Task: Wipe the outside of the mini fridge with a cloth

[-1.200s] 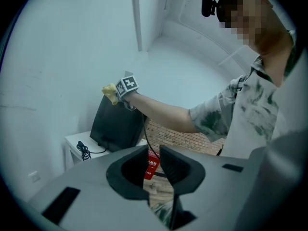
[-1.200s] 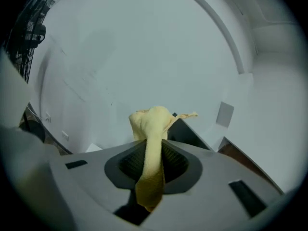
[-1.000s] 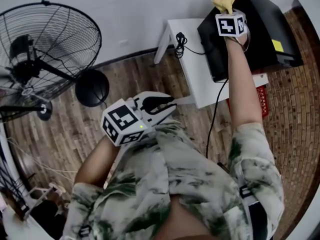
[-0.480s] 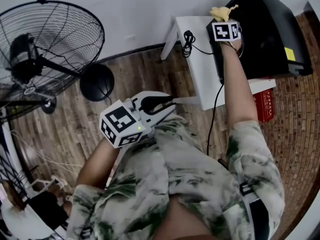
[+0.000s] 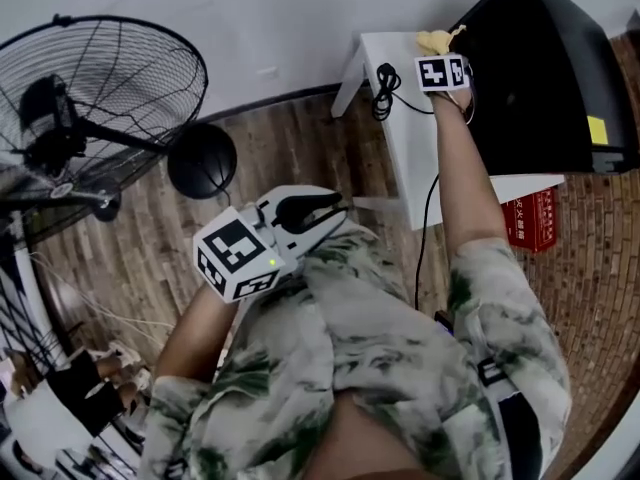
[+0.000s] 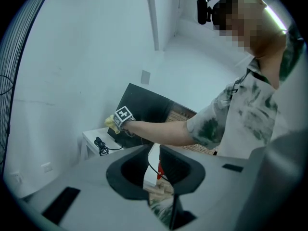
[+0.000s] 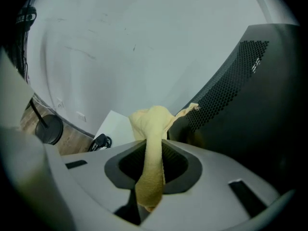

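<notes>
My right gripper [image 5: 439, 52] has shifted from the fridge [image 5: 530, 78] top to its vented side, clamping the yellow cloth [image 7: 151, 124]. The left gripper [image 5: 335, 210] hangs at my chest, jaws close together, empty.

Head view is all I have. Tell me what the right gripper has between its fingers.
Observer: Right gripper view shows the right gripper shut on the yellow cloth.
Operator: Say where the cloth's end sits.
Observer: Its bunched end meets the mini fridge at a corner, beside a perforated vent panel.
Operator: Report the left gripper.
Observer: Left gripper view shows the left gripper shut, with nothing between its fingers.
</notes>
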`<act>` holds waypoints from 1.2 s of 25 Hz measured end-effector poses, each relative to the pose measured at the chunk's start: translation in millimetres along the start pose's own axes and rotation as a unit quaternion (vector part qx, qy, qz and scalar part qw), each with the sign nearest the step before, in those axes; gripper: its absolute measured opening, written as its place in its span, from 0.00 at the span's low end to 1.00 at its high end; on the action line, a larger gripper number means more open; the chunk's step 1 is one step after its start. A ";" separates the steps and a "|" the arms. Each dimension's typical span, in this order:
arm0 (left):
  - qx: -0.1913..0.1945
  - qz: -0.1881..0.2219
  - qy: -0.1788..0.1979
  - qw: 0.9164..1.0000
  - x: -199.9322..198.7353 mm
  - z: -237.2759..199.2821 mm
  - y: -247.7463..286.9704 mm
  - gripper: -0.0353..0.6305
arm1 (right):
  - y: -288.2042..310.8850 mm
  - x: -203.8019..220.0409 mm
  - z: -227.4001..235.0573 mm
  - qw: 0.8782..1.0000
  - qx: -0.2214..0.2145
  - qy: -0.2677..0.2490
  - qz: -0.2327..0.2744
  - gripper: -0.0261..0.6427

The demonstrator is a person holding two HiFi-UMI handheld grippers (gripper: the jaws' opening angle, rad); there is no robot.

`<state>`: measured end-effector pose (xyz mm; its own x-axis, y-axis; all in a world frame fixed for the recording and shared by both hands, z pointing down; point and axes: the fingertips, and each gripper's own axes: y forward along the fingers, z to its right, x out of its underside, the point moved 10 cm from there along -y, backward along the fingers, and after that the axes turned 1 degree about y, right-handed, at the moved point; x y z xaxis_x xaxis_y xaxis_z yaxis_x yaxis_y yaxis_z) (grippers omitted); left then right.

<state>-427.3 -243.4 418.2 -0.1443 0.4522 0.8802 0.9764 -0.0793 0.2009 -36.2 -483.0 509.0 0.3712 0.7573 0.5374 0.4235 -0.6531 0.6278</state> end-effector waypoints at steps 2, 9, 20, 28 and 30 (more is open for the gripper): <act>-0.008 -0.001 -0.004 1.000 -2.2 -4.6 2.0 0.17 | 15.0 4.3 -8.3 1.000 -0.011 0.001 -0.008 0.17; -0.027 -0.003 -0.011 1.000 -8.2 -18.6 8.0 0.17 | 52.6 24.7 -31.5 0.998 -0.046 0.003 -0.040 0.17; -0.033 -0.011 -0.001 0.999 -7.8 -13.8 13.5 0.17 | 32.0 49.9 -41.3 0.996 -0.084 0.022 -0.021 0.17; -0.014 -0.014 0.026 0.999 0.0 21.3 11.5 0.17 | -37.6 100.6 -48.5 0.990 -0.124 0.061 0.013 0.17; -0.004 -0.018 0.034 0.999 4.5 33.5 9.4 0.17 | -57.9 123.9 -53.3 0.989 -0.128 0.073 0.002 0.17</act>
<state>-413.4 -212.4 409.7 -0.1896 0.3928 0.8999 0.9692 -0.0719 0.2356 -58.8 -351.0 569.2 0.2415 0.7602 0.6032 0.1934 -0.6468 0.7378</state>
